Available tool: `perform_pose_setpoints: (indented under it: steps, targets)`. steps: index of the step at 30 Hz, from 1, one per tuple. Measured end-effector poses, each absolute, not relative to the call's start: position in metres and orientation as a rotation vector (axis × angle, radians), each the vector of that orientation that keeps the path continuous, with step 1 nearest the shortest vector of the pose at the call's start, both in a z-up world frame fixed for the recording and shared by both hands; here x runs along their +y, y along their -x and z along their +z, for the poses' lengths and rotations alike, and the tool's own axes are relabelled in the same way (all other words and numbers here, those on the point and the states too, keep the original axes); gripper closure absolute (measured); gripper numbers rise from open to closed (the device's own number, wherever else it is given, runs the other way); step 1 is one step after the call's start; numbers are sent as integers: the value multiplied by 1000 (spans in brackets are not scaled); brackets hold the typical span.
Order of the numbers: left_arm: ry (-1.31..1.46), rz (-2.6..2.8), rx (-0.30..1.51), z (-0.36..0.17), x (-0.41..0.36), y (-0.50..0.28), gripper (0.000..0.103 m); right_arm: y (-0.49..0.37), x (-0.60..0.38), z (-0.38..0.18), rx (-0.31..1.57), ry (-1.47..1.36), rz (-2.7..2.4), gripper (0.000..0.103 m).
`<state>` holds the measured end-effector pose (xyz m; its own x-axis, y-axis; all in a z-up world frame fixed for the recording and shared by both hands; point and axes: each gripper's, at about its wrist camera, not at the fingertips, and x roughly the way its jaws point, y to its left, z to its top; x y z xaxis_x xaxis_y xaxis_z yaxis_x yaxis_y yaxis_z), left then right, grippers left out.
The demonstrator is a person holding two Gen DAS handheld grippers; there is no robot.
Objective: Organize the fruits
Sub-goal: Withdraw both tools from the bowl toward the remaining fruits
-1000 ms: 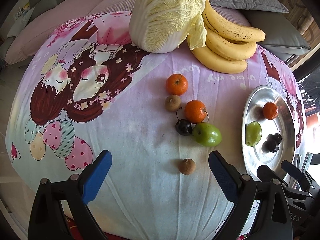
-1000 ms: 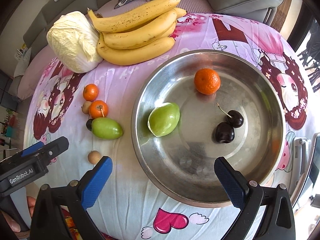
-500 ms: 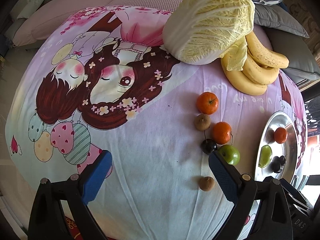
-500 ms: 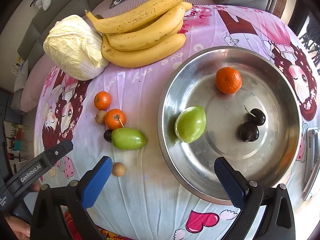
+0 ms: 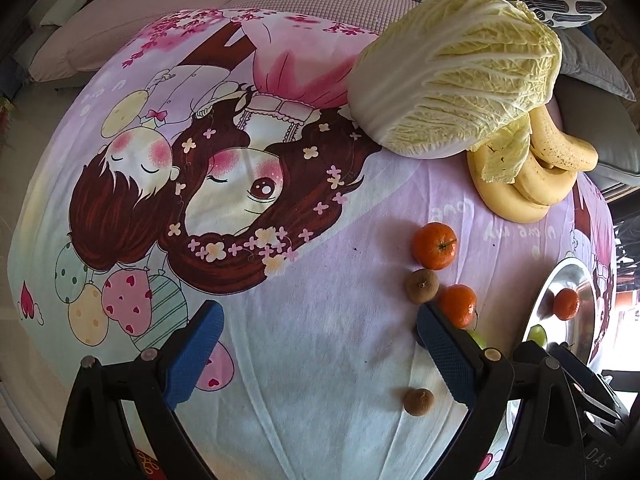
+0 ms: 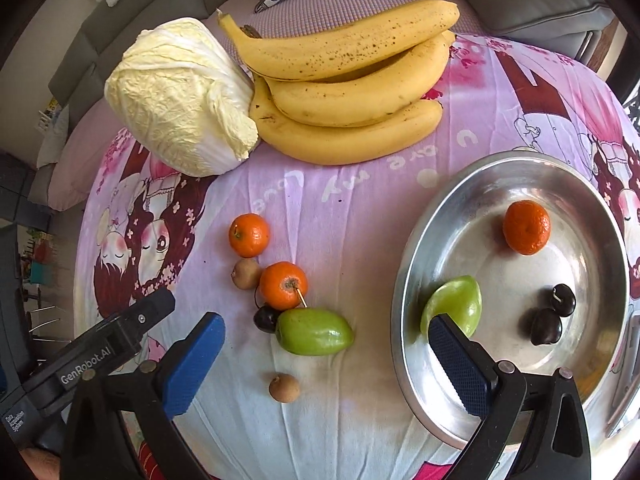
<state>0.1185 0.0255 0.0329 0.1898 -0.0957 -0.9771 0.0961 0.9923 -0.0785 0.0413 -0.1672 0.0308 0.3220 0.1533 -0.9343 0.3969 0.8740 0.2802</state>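
On the pink cartoon cloth lie two tangerines [image 6: 249, 235] [image 6: 283, 285], a small brown fruit [image 6: 246, 273], a dark cherry [image 6: 266, 319], a green fruit [image 6: 314, 331] and a second brown fruit [image 6: 284, 387]. The steel plate [image 6: 416, 264] at right holds a tangerine [image 6: 526, 227], a green fruit [image 6: 454, 306] and two cherries [image 6: 554, 314]. My right gripper [image 6: 326, 362] is open, hovering over the loose green fruit. My left gripper [image 5: 320, 354] is open and empty over bare cloth, left of the fruit cluster [image 5: 434, 245].
A napa cabbage [image 6: 180, 96] and a bunch of bananas [image 6: 344, 80] lie at the back of the table. Sofa cushions [image 5: 576, 4] stand behind. The left gripper's body [image 6: 100, 352] shows at lower left in the right wrist view.
My right gripper has shifted left from over the plate toward the loose fruit cluster. My left gripper has swung left, so the fruits and plate slid to its right edge. Both stay open.
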Motion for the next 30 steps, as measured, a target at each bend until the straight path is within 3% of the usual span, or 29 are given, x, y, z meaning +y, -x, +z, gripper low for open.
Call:
perform_pose_setpoints:
  steps: [30]
  targets:
    - [65,-95,1449,-12,49,-158,6,-91,-144,-1,1249,-451,-67,0]
